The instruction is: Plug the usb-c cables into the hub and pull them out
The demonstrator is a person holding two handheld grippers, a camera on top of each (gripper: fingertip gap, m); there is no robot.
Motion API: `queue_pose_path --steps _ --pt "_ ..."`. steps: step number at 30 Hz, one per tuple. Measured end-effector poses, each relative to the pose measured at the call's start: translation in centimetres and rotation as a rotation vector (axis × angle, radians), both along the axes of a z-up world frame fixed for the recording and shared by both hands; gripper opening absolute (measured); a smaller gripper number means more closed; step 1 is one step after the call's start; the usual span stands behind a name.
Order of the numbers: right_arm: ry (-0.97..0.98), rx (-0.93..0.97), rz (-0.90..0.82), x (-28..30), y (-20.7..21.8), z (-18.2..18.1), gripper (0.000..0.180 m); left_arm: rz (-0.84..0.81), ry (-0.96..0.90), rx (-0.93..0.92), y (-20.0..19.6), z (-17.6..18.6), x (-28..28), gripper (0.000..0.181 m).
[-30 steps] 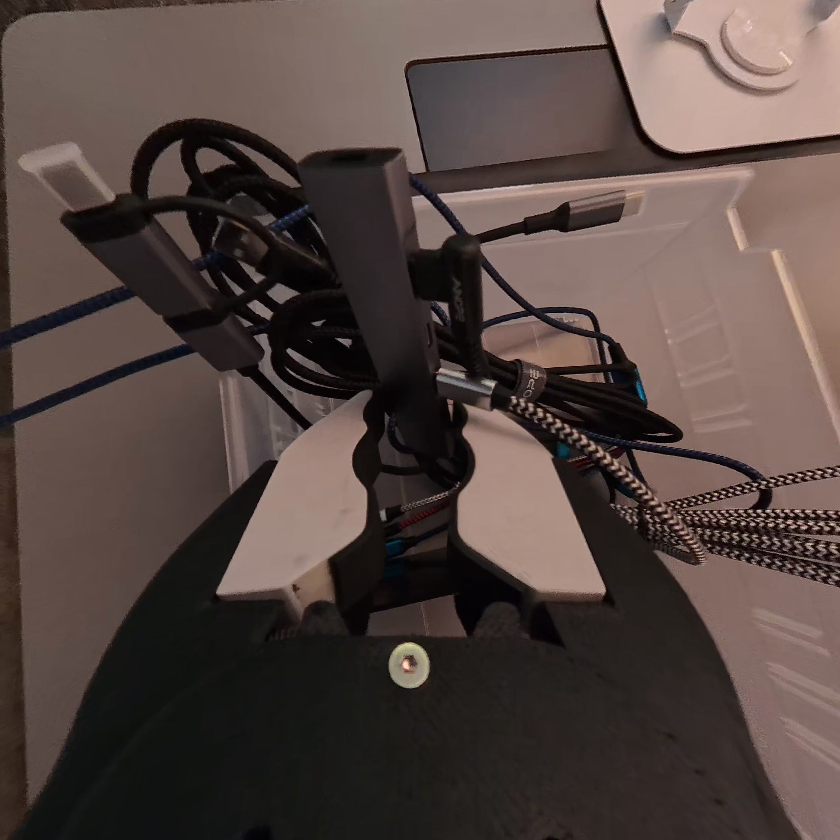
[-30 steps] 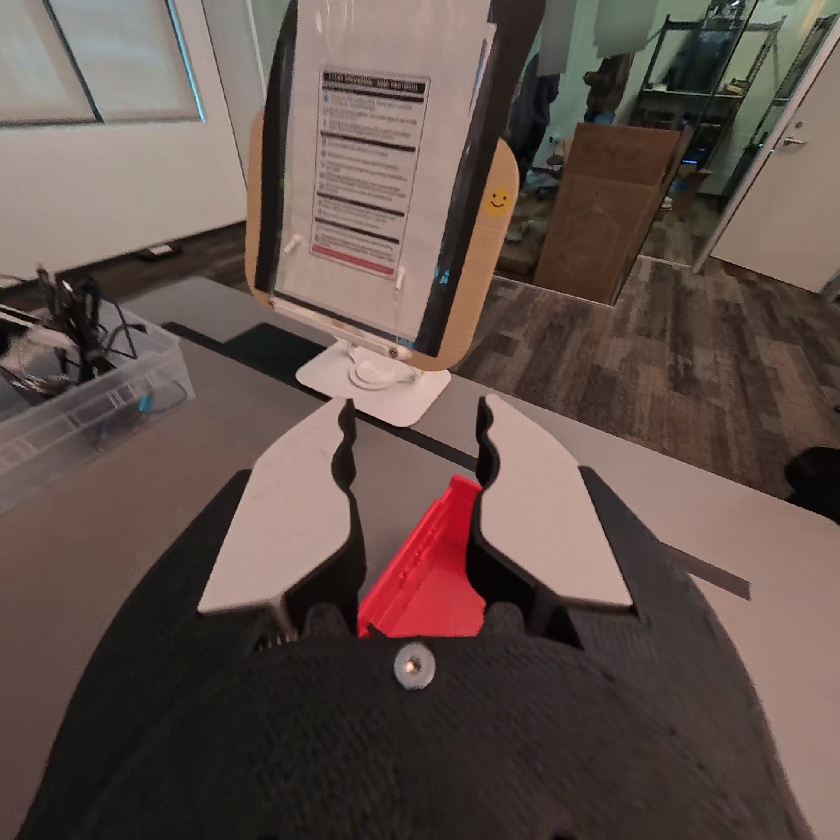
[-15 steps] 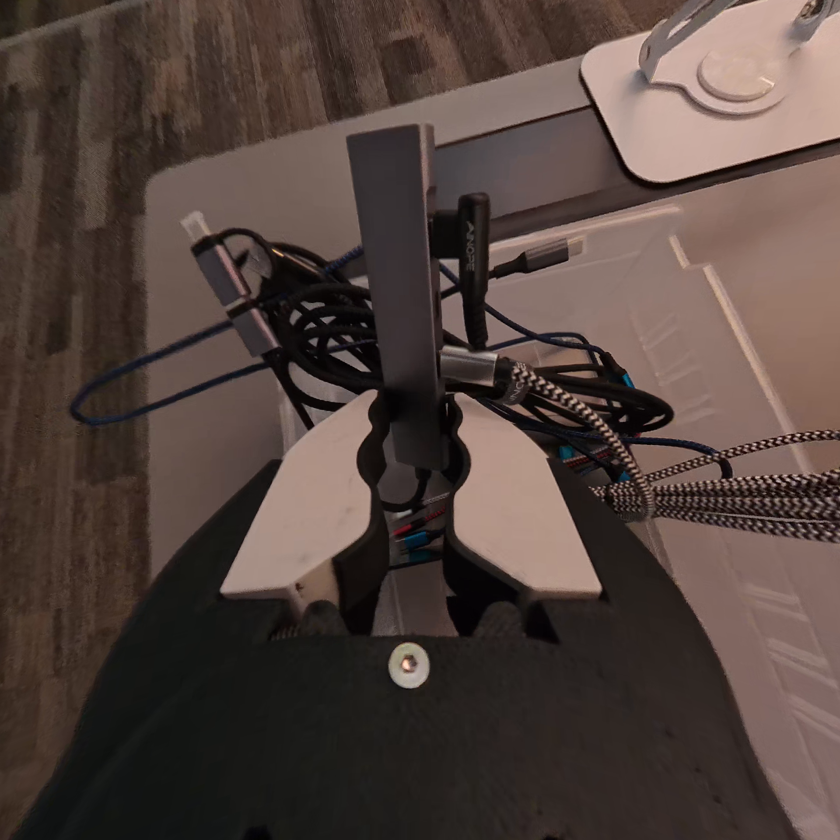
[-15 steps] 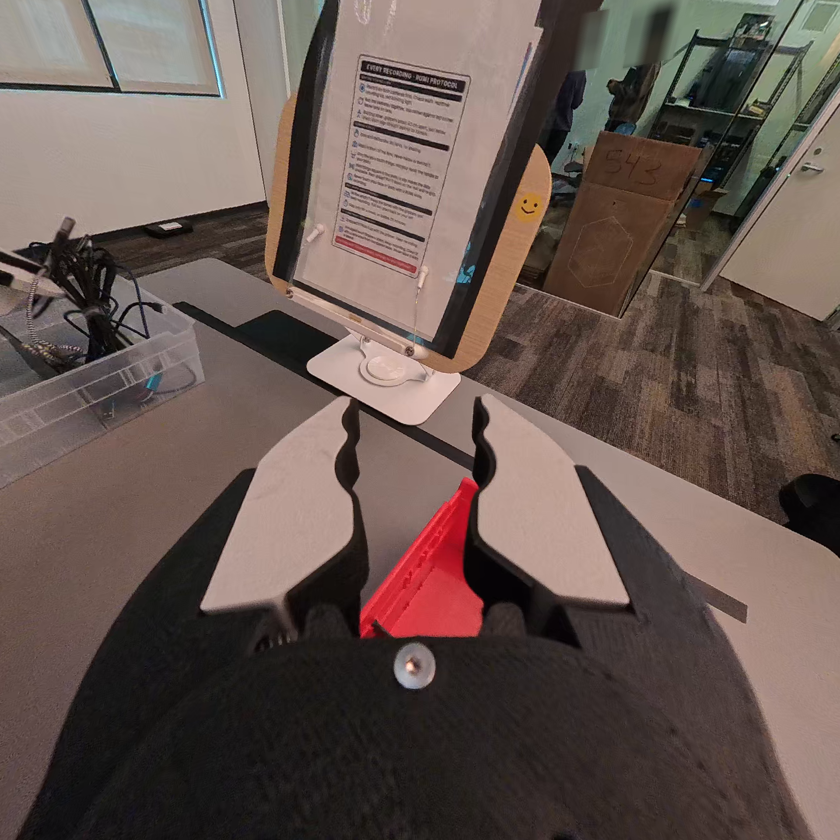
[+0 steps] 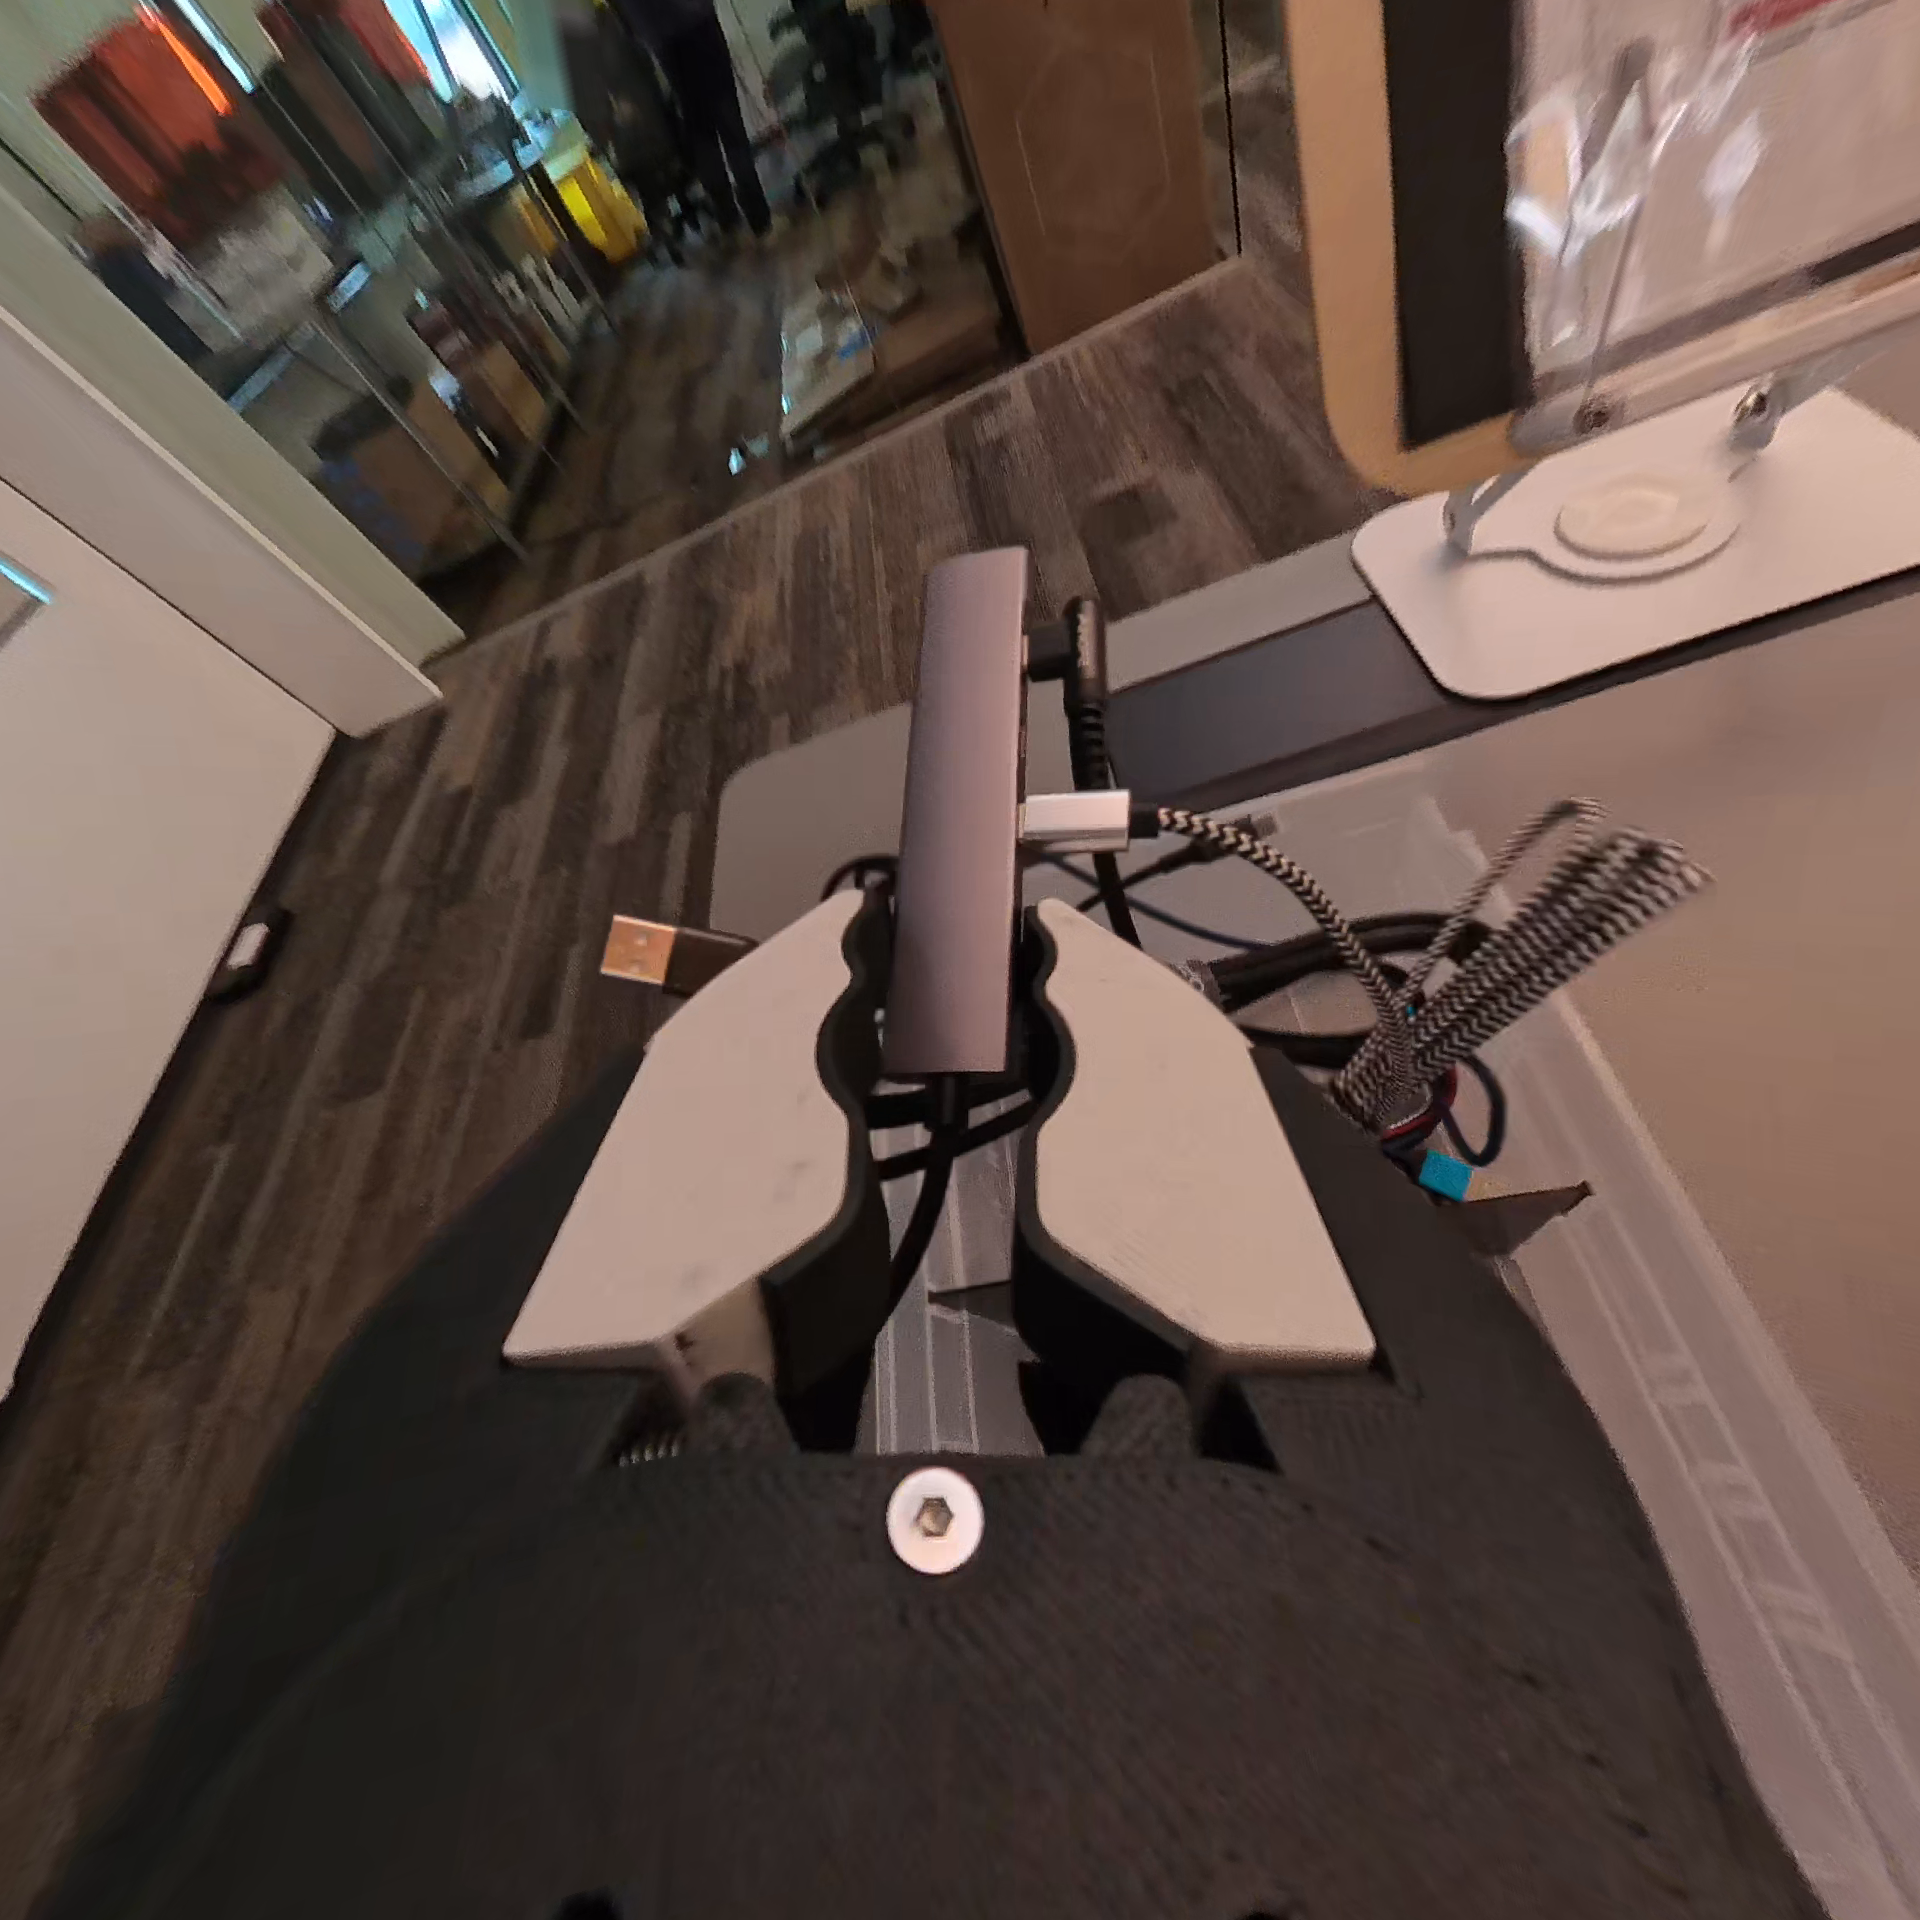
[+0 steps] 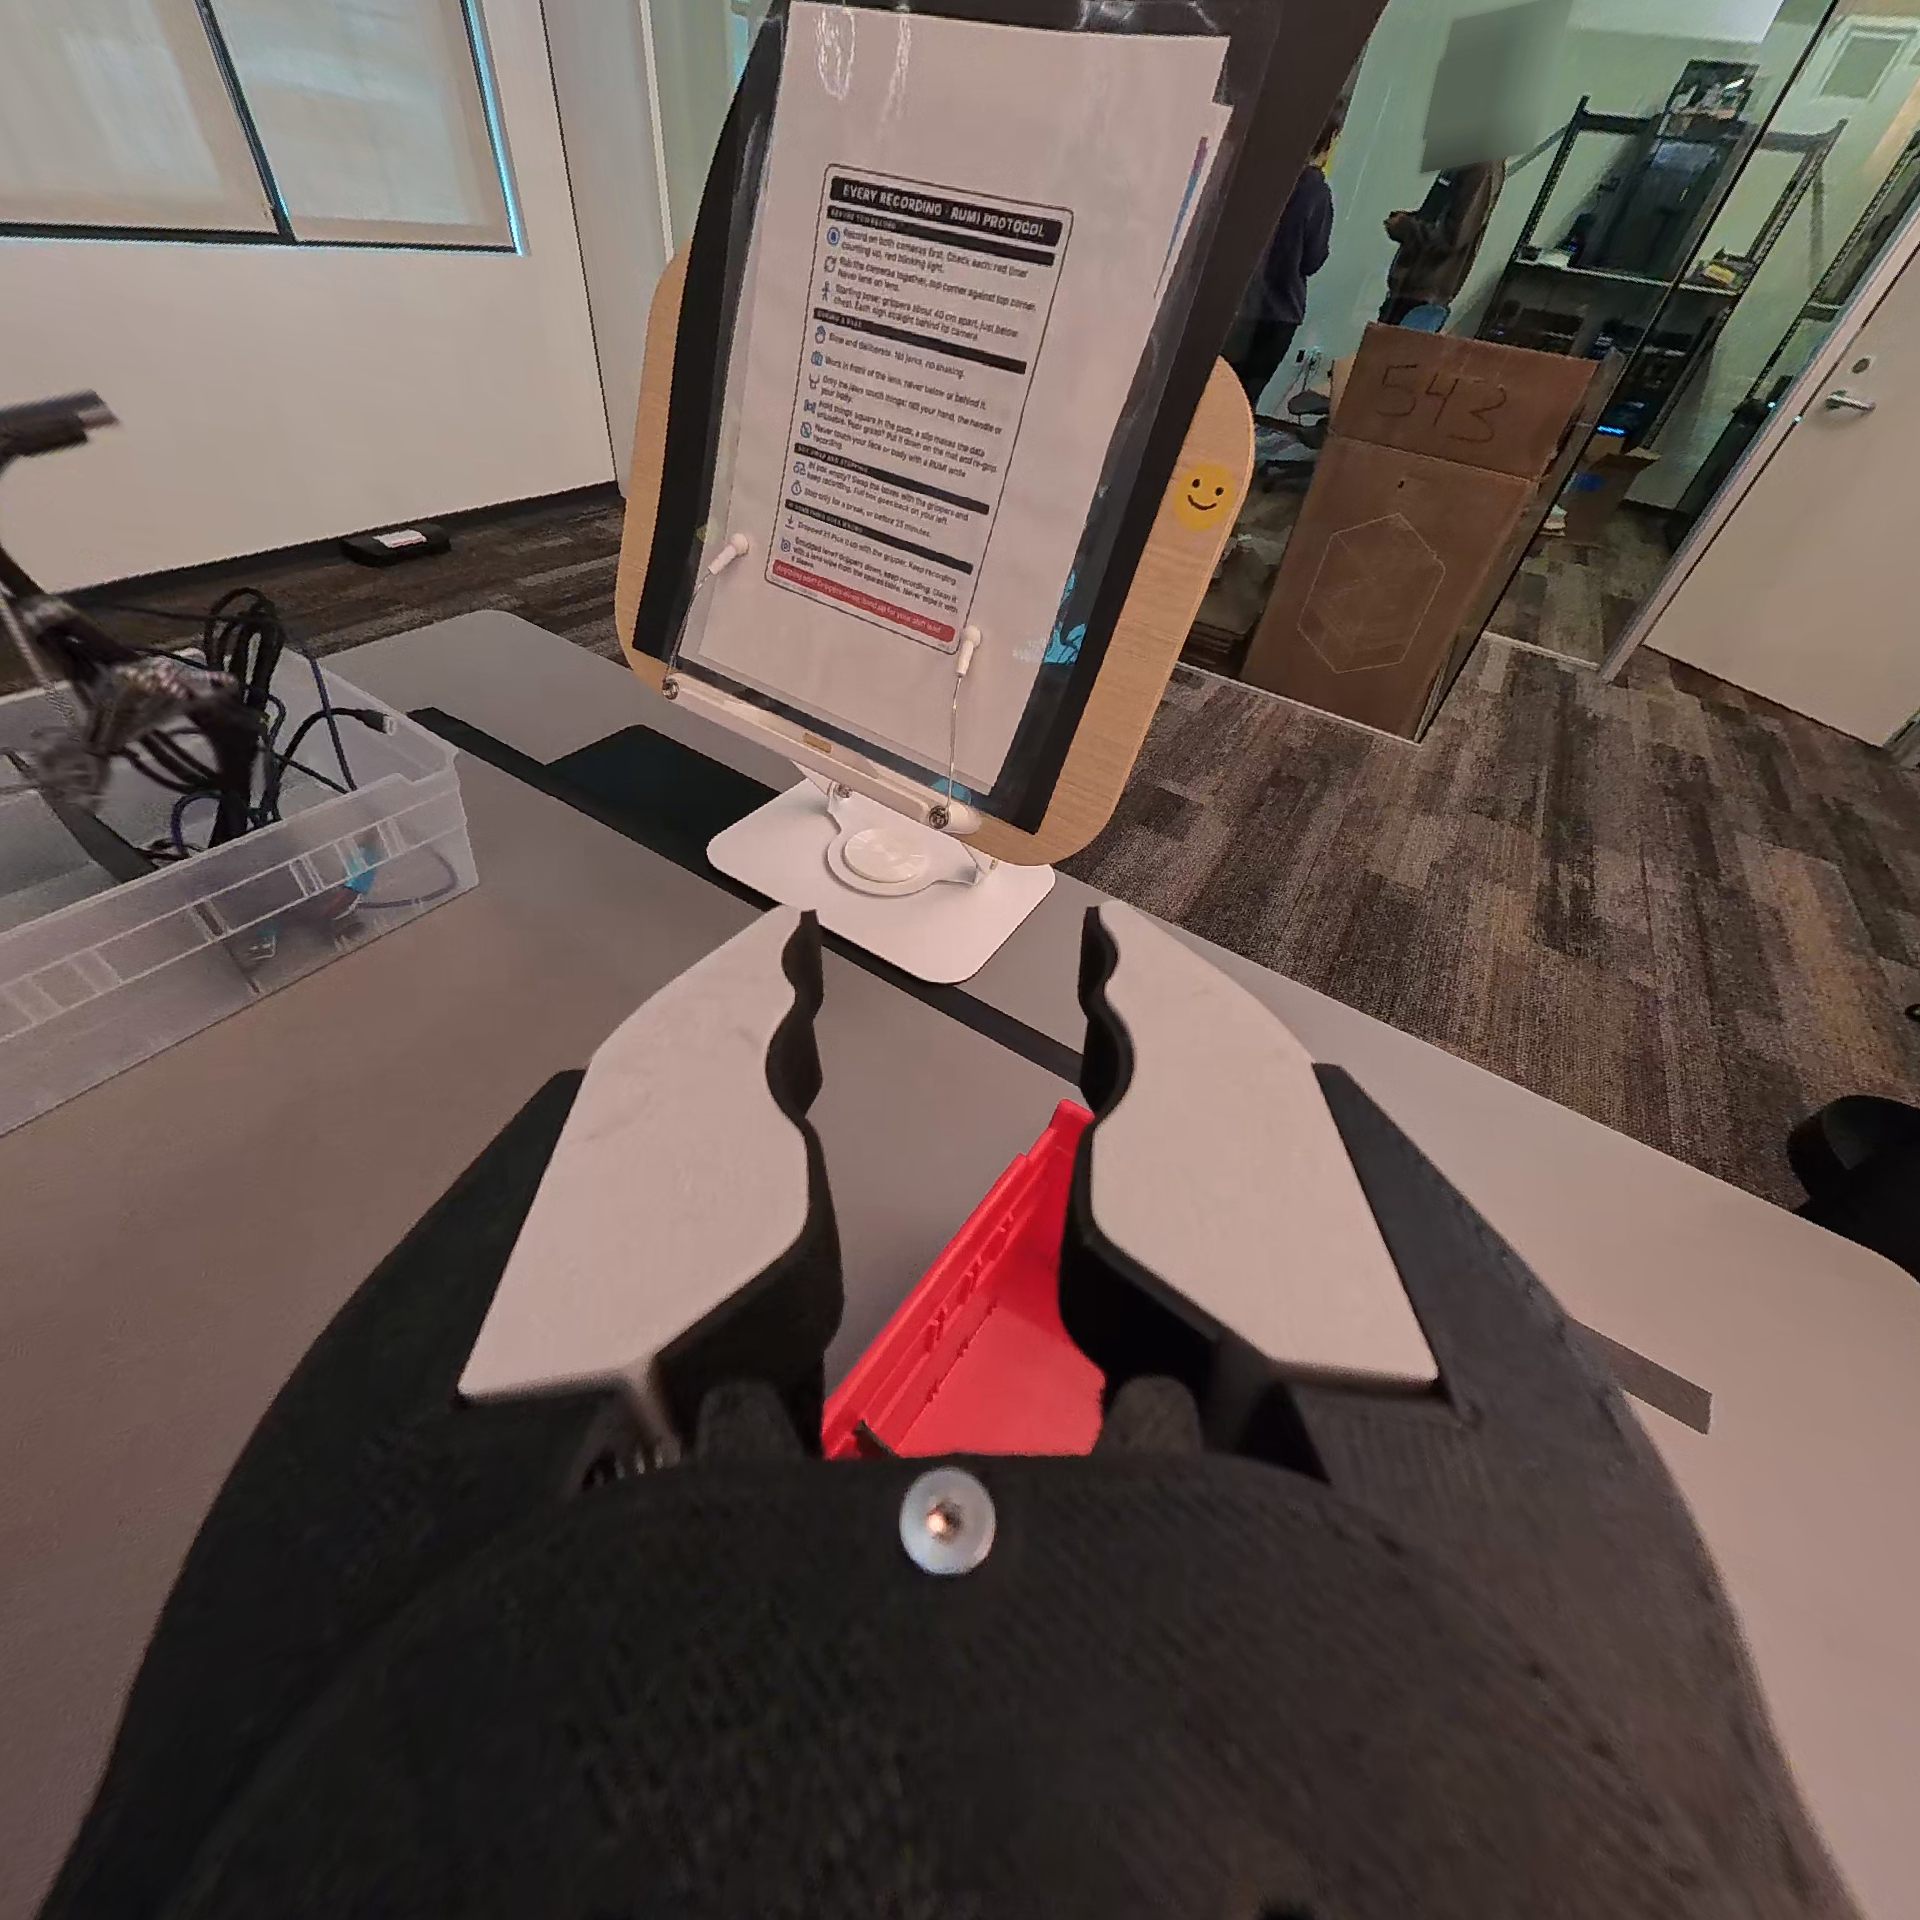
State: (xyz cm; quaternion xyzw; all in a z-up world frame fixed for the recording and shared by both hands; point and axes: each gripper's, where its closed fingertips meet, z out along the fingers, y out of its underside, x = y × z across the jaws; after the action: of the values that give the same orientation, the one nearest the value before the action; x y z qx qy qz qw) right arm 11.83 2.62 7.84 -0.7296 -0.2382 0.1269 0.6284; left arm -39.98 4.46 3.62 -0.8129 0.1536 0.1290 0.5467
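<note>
My left gripper (image 5: 951,920) is shut on a slim grey hub (image 5: 961,790), held upright above a clear plastic bin (image 5: 1704,1455). A black angled plug (image 5: 1081,649) and a silver plug (image 5: 1075,821) on a black-and-white braided cable (image 5: 1507,966) sit in the hub's right side. A USB-A plug (image 5: 649,951) hangs to the left. In the right wrist view, my right gripper (image 6: 945,925) is open and empty over the table, above a red plastic piece (image 6: 977,1340). The bin (image 6: 208,914) with a tangle of cables (image 6: 239,675) is at the far left.
A document stand (image 6: 914,468) on a white base (image 6: 883,883) stands at the table's far edge; its base also shows in the left wrist view (image 5: 1662,561). The grey table (image 6: 312,1143) ends at a dark floor beyond. People stand far off behind glass walls. The gap from one gripper's tips to the other's is roughly 50 centimeters.
My left gripper has lifted the hub and its plugged cables up out of the bin and tilted toward the room. The smaller adapter has dropped out of view. My right gripper has barely moved.
</note>
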Motion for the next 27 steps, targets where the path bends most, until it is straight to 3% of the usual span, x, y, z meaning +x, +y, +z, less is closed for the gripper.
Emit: queue_pose_path --steps 7,13,17,18,20,27 --pt "-0.014 -0.005 0.006 -0.5 0.1 -0.2 0.048 -0.074 0.07 0.164 -3.3 5.5 4.2 0.023" --pt "-0.026 -0.015 0.031 -1.8 0.3 -0.6 0.048 -0.299 0.066 0.238 -6.2 7.7 12.0 0.023" --pt "-0.061 0.029 0.187 -5.6 -0.4 -1.0 0.054 -0.533 0.039 0.2 -7.2 6.1 19.6 0.023" --pt "-0.096 0.07 0.289 -7.4 -1.4 -1.1 0.065 -0.594 0.031 0.167 -7.4 5.2 21.5 0.023" --pt "-0.163 0.207 0.38 -10.1 -2.6 -0.9 0.066 -0.703 0.006 0.104 -8.1 3.6 24.8 0.023" --pt "-0.586 0.666 0.408 -16.0 -5.4 -3.3 0.055 -0.883 -0.04 -0.02 -9.7 0.0 30.6 0.023"
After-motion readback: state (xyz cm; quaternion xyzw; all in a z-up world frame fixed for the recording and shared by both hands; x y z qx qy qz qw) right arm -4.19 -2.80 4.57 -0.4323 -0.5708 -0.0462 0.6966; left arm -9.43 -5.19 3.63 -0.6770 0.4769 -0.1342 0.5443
